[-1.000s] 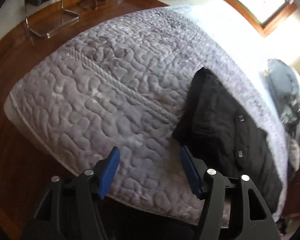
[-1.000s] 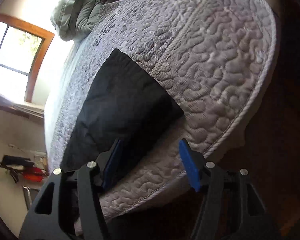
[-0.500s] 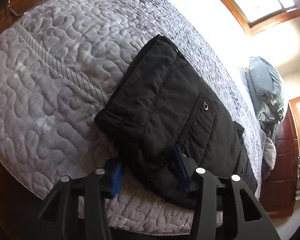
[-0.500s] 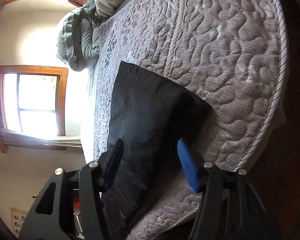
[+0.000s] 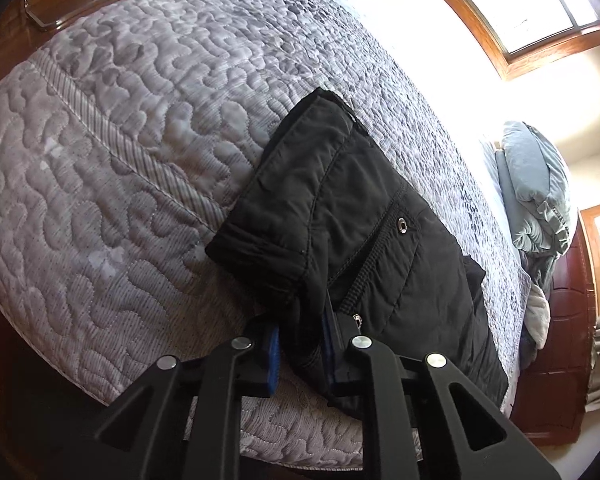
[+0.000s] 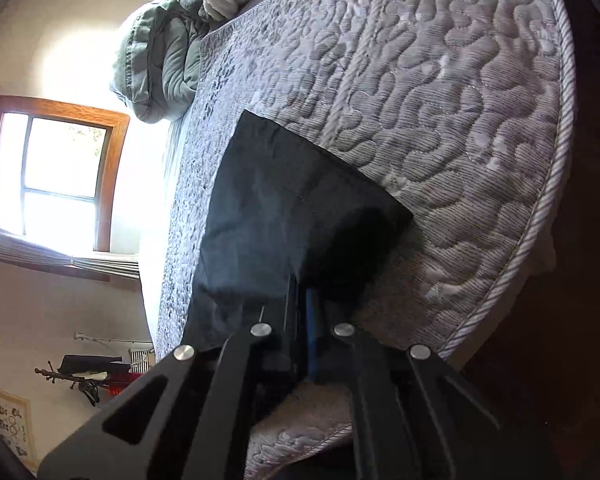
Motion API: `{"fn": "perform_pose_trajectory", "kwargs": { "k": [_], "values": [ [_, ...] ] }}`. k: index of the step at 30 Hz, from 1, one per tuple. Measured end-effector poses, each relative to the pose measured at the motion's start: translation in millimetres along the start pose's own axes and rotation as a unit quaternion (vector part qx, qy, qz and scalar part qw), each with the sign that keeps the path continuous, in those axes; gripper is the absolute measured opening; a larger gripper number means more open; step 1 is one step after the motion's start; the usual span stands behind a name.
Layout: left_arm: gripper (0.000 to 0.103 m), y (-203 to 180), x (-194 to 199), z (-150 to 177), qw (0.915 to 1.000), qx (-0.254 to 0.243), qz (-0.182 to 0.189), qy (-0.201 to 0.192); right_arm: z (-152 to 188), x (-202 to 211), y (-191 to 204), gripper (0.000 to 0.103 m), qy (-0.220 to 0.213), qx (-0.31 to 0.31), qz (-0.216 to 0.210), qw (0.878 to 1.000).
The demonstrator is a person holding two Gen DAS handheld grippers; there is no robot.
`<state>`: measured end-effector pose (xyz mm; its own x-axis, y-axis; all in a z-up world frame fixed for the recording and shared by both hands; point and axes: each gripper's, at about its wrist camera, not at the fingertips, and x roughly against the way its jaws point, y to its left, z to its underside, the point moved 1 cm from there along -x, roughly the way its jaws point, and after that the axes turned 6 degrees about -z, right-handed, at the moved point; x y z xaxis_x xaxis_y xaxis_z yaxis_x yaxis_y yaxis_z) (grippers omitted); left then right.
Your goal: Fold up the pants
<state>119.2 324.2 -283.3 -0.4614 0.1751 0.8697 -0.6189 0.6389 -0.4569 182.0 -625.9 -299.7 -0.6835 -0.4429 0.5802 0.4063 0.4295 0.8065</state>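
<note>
The black pants (image 5: 352, 216) lie folded on the grey quilted bed (image 5: 120, 140) near its front edge, with a snap button and a seam on top. My left gripper (image 5: 300, 344) is shut on the pants' near edge, fabric bunched between the blue pads. In the right wrist view the pants (image 6: 284, 208) show as a flat dark panel. My right gripper (image 6: 302, 320) is shut on their near edge, the blue pads almost together.
A grey-green bundle of bedding (image 5: 540, 192) lies at the head of the bed, also in the right wrist view (image 6: 160, 64). Wooden-framed windows (image 6: 56, 172) are behind. A chrome chair frame (image 5: 72, 4) stands on the wood floor beyond the bed's far corner.
Both grippers moved in onto the pants' near edge and went from open to shut on the fabric. The pants now fill more of both views.
</note>
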Motion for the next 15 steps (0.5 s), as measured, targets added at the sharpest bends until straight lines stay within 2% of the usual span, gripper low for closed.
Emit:
{"fn": "perform_pose_trajectory", "kwargs": {
  "k": [8,11,12,13,14,15],
  "values": [
    [0.016,9,-5,3,0.9999,0.009,-0.002,-0.008,-1,-15,-9,0.002,0.007,0.004,0.022,1.000],
    [0.018,7,-8,6,0.9998,-0.001,-0.017,-0.009,-2,-20,-15,0.003,0.011,-0.005,0.019,1.000],
    [0.021,5,-8,7,0.9997,-0.007,-0.023,-0.009,-2,-16,-16,0.008,0.011,-0.010,0.010,1.000],
    [0.025,3,-8,7,0.9996,-0.012,-0.024,-0.008,-2,-9,-19,0.018,0.006,-0.022,0.001,1.000],
    [0.027,1,-5,8,0.9995,-0.018,-0.026,-0.009,-3,3,-23,0.021,-0.013,-0.033,-0.003,0.999],
    [0.036,0,0,8,0.9992,-0.024,-0.029,-0.015,-5,15,-27,0.023,-0.033,-0.041,-0.002,0.999]
  ]
}}
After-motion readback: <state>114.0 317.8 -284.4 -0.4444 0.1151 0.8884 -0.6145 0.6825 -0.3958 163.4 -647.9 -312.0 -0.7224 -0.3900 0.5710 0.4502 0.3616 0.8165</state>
